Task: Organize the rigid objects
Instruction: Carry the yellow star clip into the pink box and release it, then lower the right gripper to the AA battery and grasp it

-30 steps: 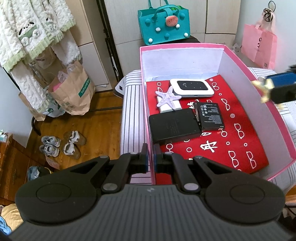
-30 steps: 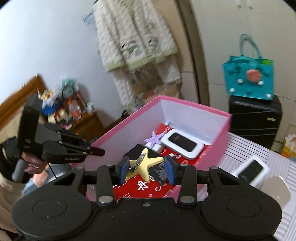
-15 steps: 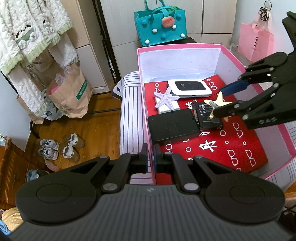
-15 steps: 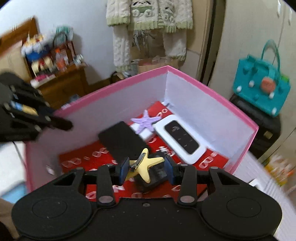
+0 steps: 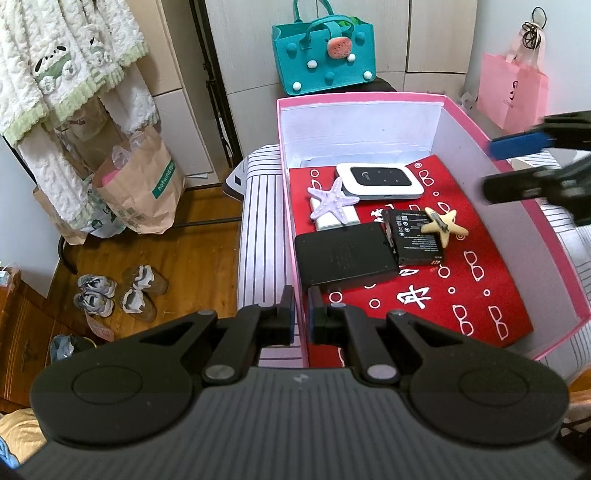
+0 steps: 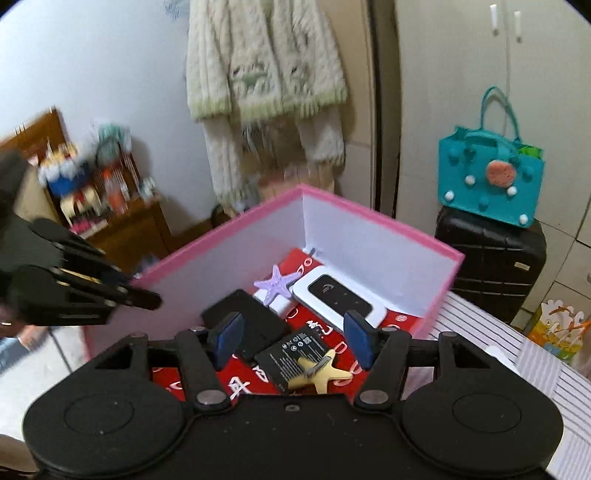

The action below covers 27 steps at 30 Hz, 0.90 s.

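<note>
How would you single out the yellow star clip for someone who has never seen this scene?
Find the pink box with the red patterned lining. Near its middle, a yellow star clip lies partly on a black battery. The only other star is lilac and lies on a white block.

Bedroom corner — wood floor, pale cabinets.
Fleece coat hanging at ten o'clock, teal bag at twelve on black suitcase — wooden dresser at nine.
</note>
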Each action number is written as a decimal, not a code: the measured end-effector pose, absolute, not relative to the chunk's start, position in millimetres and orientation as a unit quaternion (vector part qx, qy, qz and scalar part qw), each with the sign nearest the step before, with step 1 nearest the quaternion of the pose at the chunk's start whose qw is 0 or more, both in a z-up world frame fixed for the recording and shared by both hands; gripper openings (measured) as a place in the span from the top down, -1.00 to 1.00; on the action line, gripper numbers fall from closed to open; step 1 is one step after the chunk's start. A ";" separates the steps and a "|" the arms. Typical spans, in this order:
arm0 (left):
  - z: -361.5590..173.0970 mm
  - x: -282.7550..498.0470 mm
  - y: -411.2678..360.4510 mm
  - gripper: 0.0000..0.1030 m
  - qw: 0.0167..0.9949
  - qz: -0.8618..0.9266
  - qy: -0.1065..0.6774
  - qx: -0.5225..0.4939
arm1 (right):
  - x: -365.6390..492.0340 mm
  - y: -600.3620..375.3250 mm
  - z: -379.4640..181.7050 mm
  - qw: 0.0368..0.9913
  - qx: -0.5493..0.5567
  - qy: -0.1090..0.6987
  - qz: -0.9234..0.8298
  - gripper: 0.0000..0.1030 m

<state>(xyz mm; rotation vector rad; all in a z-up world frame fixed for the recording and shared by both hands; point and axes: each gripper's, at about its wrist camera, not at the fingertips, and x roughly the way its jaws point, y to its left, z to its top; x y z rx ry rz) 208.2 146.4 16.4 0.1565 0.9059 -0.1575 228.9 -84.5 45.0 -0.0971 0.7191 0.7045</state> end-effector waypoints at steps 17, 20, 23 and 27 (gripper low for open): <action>17.8 208.3 144.4 0.85 0.895 -0.061 0.437 0.068 | 148.0 -200.2 4.1 0.886 -0.066 0.366 0.277 -0.32; 17.9 208.5 145.0 0.85 0.895 -0.059 0.438 0.062 | 137.0 -200.8 -19.3 0.876 -0.088 0.377 0.287 -0.31; 17.7 207.4 143.9 0.85 0.895 -0.055 0.438 0.063 | 134.0 -201.0 -37.4 0.869 -0.098 0.385 0.294 -0.27; 18.9 206.4 143.0 0.85 0.894 -0.052 0.440 0.061 | 139.9 -203.7 -46.6 0.868 -0.093 0.380 0.307 -0.27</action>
